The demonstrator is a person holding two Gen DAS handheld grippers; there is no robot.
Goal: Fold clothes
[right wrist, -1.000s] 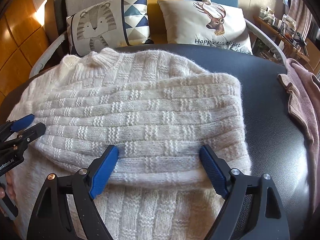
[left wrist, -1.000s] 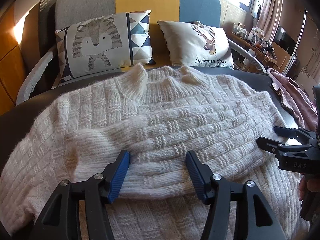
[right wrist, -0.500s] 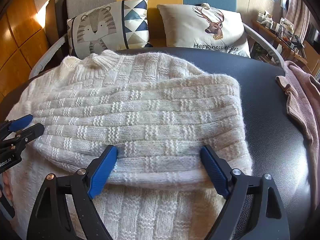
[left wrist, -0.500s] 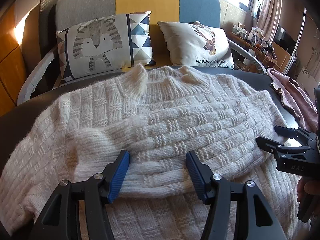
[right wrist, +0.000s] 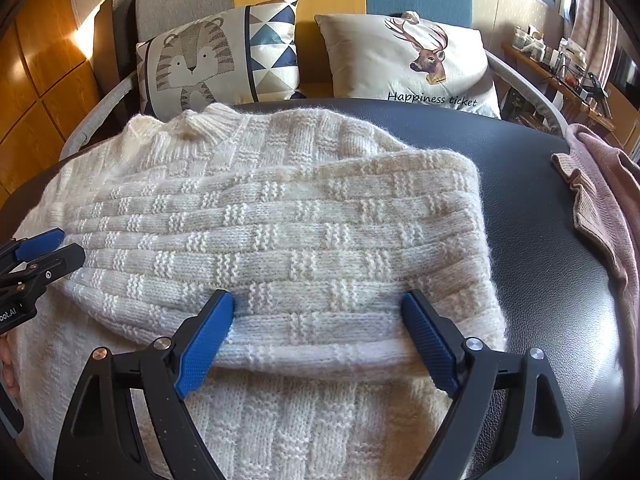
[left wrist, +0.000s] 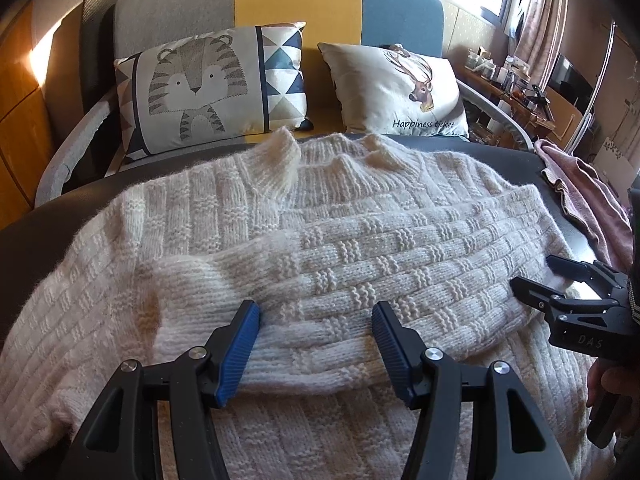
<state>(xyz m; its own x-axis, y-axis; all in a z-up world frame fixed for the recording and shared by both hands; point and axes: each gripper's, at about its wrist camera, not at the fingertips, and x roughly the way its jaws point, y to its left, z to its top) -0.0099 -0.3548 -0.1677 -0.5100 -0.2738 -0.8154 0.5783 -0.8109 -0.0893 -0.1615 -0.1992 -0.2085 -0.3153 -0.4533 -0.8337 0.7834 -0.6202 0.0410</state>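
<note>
Dark tabletop (right wrist: 540, 240) carries cream sweater (right wrist: 280, 232), sleeve folded across; left gripper (left wrist: 316, 332) and right gripper (right wrist: 320, 320) straddle its edge, jaws apart, seemingly pressing it flat.

a cream knitted sweater (left wrist: 248, 216) with a basket-weave pattern is spread flat on a dark table (right wrist: 528, 208). its ribbed collar (right wrist: 200, 124) is turned to the far edge. one part of the sweater is folded across the body, so that a thick band (right wrist: 280, 248) with horizontal ribs lies on top, and its rounded fold edge is seen at the near side. a cuff (left wrist: 282, 156) stands up a little beside the collar. a pink knitted garment (right wrist: 600, 216) lies crumpled at the right edge of the table, apart from the sweater.
</note>
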